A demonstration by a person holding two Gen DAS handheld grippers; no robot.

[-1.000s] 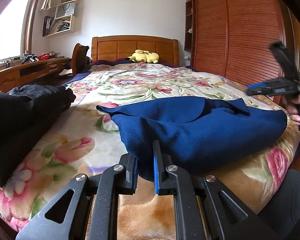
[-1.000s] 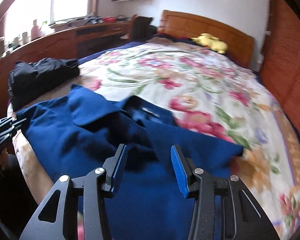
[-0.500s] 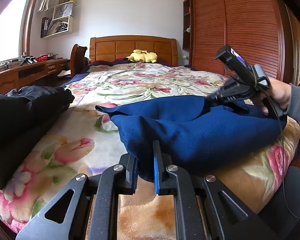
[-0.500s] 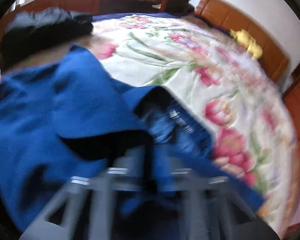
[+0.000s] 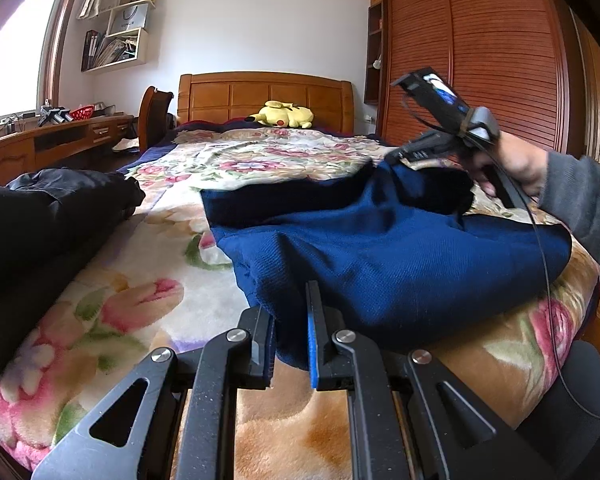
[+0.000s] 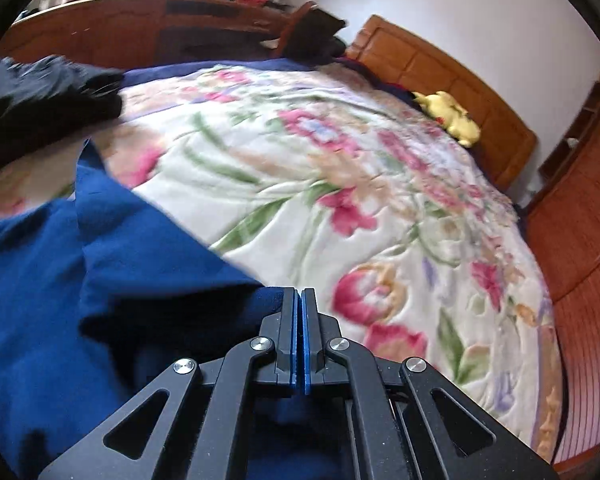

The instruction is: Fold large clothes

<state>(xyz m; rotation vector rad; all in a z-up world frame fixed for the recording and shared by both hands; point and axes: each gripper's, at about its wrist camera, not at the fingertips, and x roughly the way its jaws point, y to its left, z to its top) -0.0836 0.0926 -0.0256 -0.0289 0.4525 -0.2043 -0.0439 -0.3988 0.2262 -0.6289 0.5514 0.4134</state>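
One blue garment (image 5: pixel 384 252) of coarse woven cloth lies rumpled across the near end of the bed's plush floral blanket (image 5: pixel 260 156). The left gripper (image 5: pixel 290 332) pinches its near hem between narrowly set jaws. The right gripper (image 6: pixel 299 312), held in a hand (image 5: pixel 512 164) with a grey sleeve, has its jaws pressed together on a far fold, lifting it off the bed. A black bundle of clothing (image 5: pixel 48 208) sits on the left edge. One yellow plush toy (image 5: pixel 282 114) rests by the wooden headboard (image 5: pixel 264 94)
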